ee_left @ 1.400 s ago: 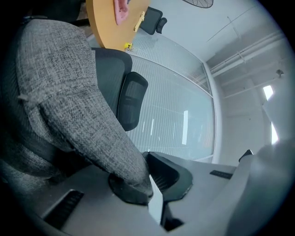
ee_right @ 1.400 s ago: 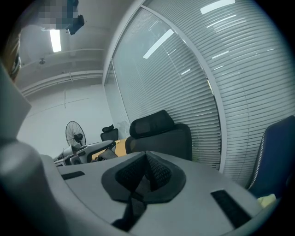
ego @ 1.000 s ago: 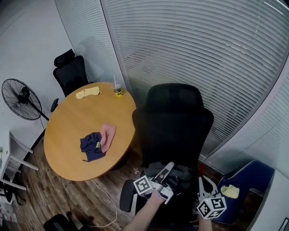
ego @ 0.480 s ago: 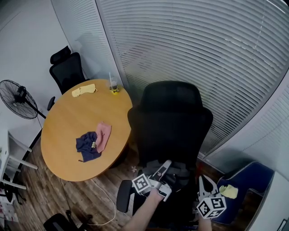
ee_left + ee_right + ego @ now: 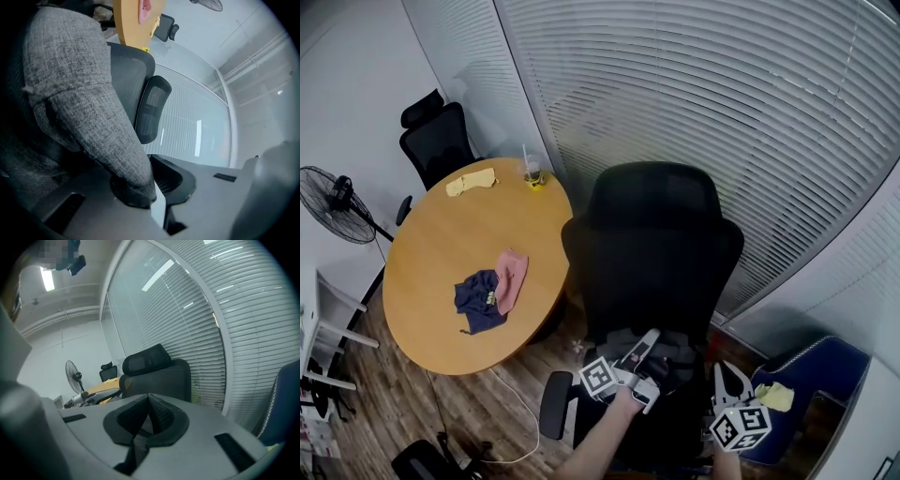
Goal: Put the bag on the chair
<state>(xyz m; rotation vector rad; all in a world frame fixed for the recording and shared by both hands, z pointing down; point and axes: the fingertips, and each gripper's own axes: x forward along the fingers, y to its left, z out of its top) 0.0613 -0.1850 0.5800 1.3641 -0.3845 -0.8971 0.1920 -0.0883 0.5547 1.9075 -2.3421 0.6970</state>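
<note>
Grey knit bag (image 5: 79, 93) pinched in left gripper (image 5: 647, 343), down at the chair (image 5: 661, 253) seat.
Placing step; right gripper (image 5: 149, 404) was pressed together, empty. Next: settle bag, let go.

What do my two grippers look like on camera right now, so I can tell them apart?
They match. The left gripper and the right gripper have pale grey-white bodies, and each carries a white cube printed with black square markers. The gripper views show broad grey jaws tipped with dark, ribbed pads. No cables show. The left forearm has no sleeve in view.
</note>
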